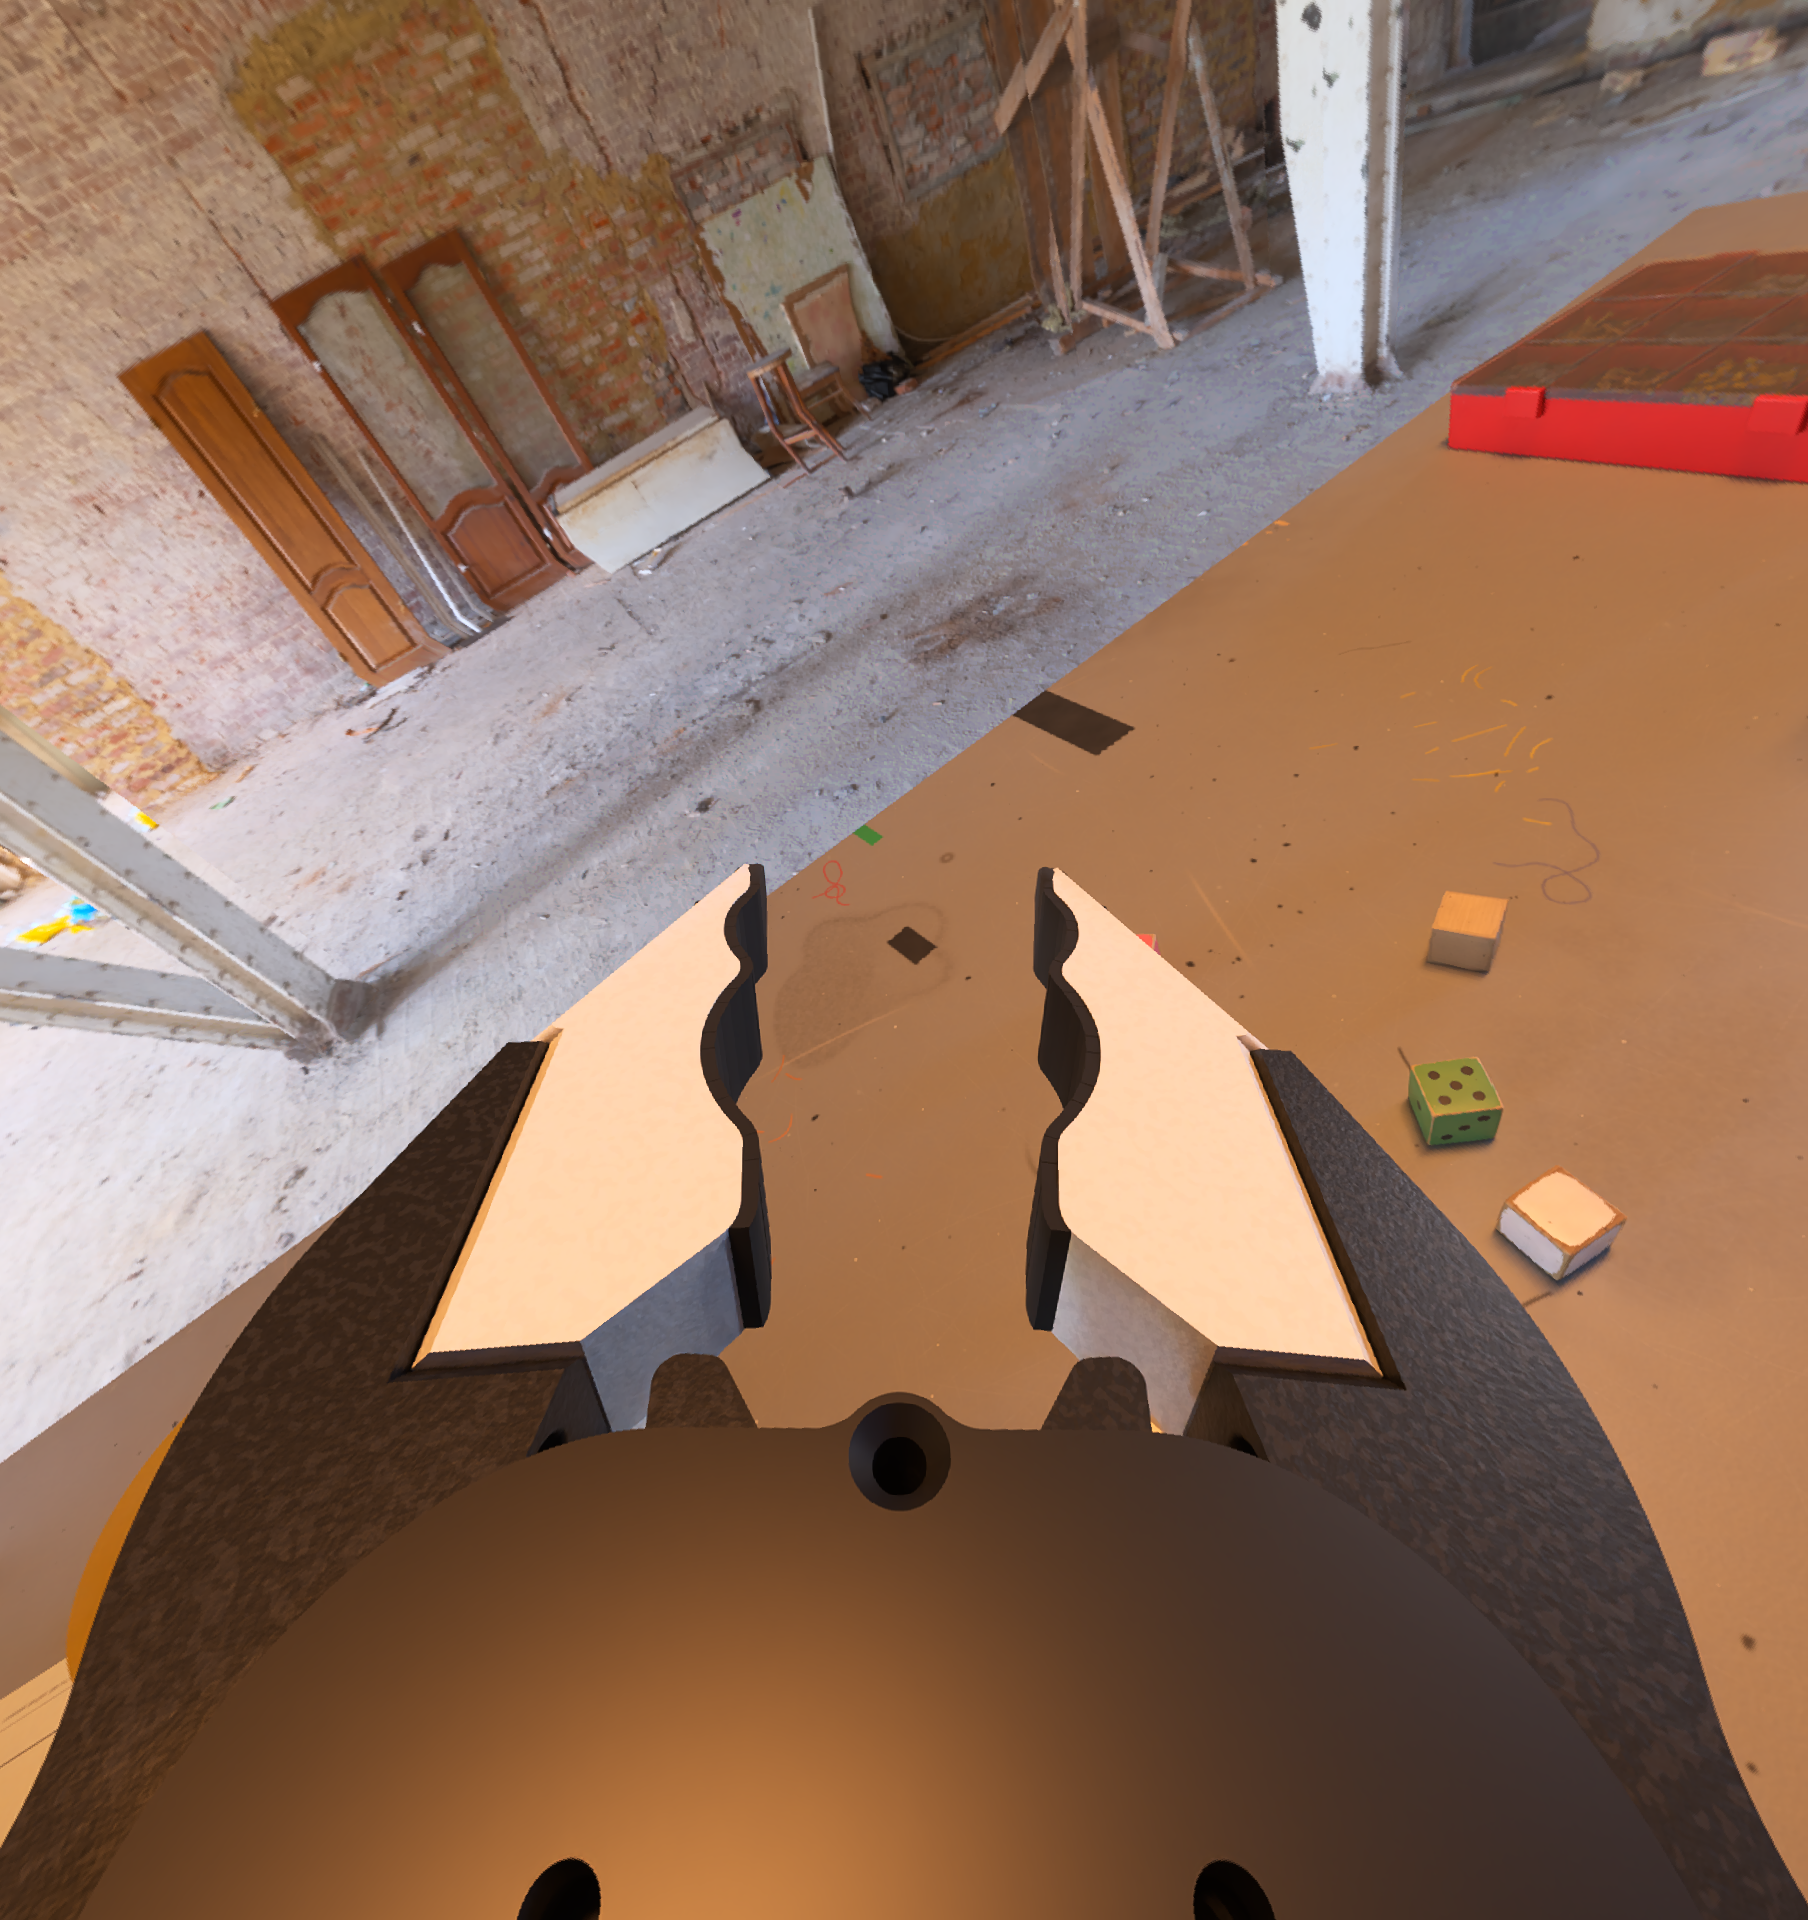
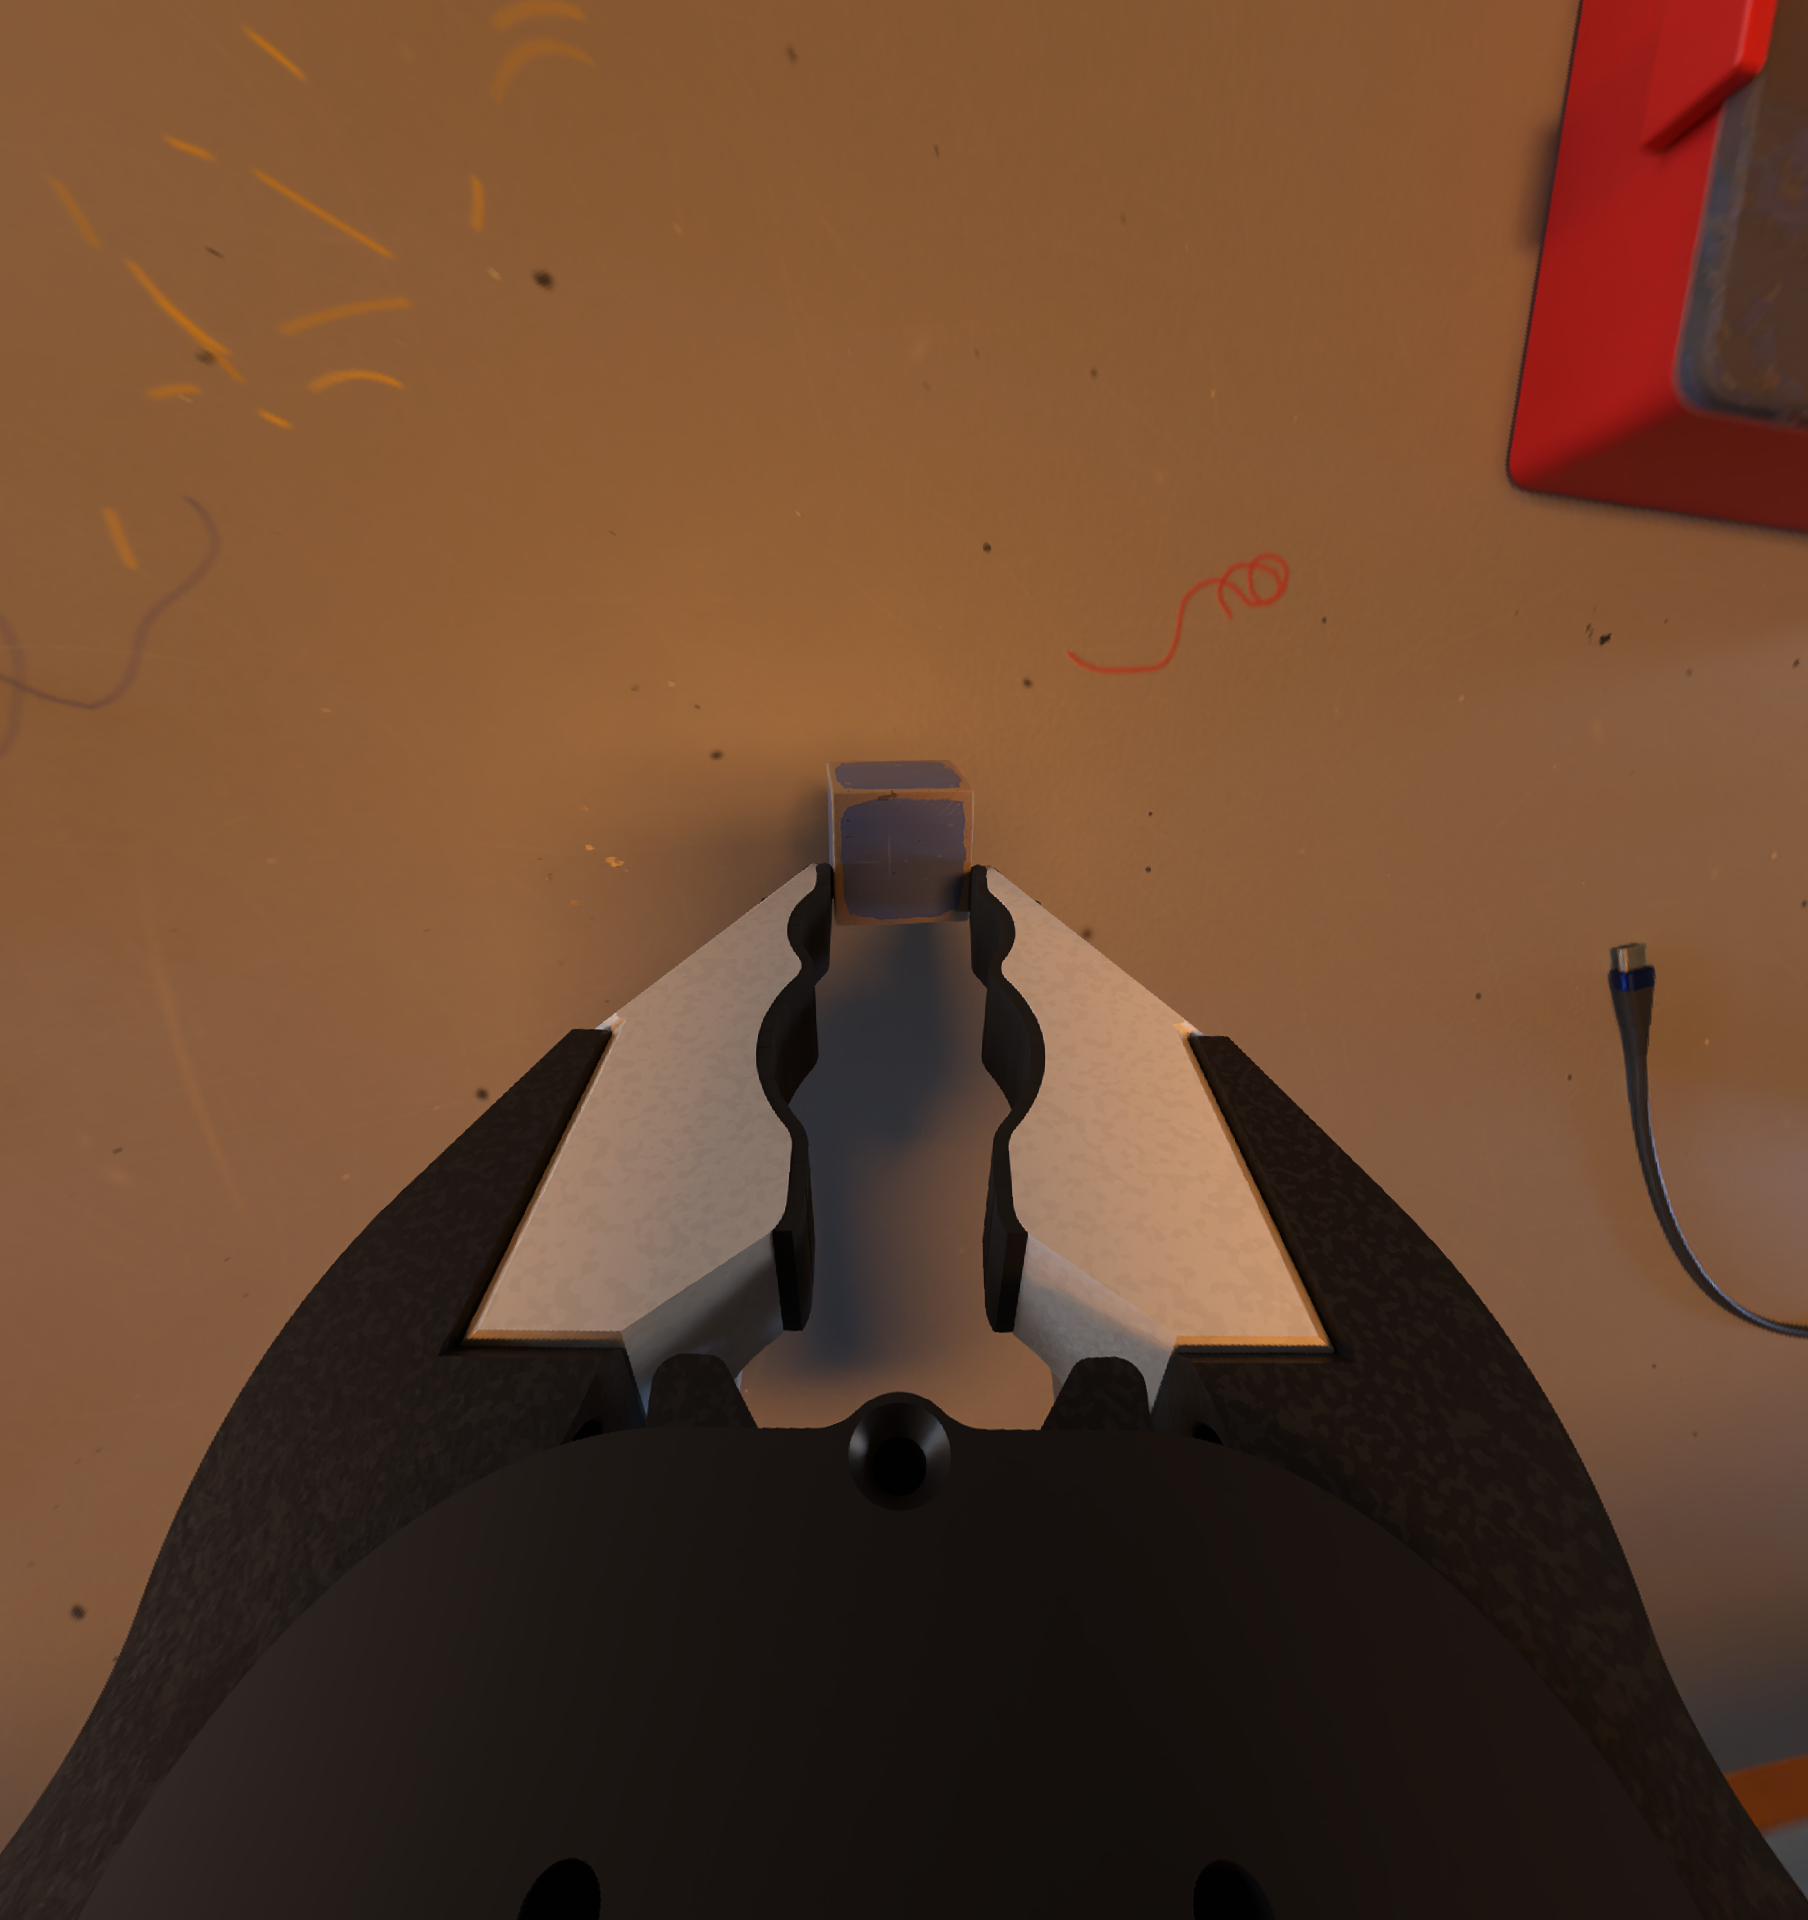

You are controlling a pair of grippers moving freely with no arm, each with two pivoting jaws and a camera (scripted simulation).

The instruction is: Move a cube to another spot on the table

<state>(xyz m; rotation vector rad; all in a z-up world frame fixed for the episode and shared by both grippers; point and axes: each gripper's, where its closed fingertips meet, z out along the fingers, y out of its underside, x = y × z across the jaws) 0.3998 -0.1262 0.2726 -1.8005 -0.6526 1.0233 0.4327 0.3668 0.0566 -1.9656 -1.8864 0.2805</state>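
the right gripper (image 2: 900,894) points down at the table (image 2: 671,623), fingertips apparently clamping a blue cube (image 2: 902,847) sitting square, no long axis; the left gripper (image 1: 900,894) hovers open near the table's left edge.

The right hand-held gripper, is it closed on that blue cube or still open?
Shut on the blue cube: both fingertips of the right hand-held gripper press its opposite sides. Whether it is lifted, cannot tell.

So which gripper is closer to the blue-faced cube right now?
Right. The right gripper has its fingertips on either side of the blue-faced cube. The left gripper hangs open over bare table, and that cube is not in its view.
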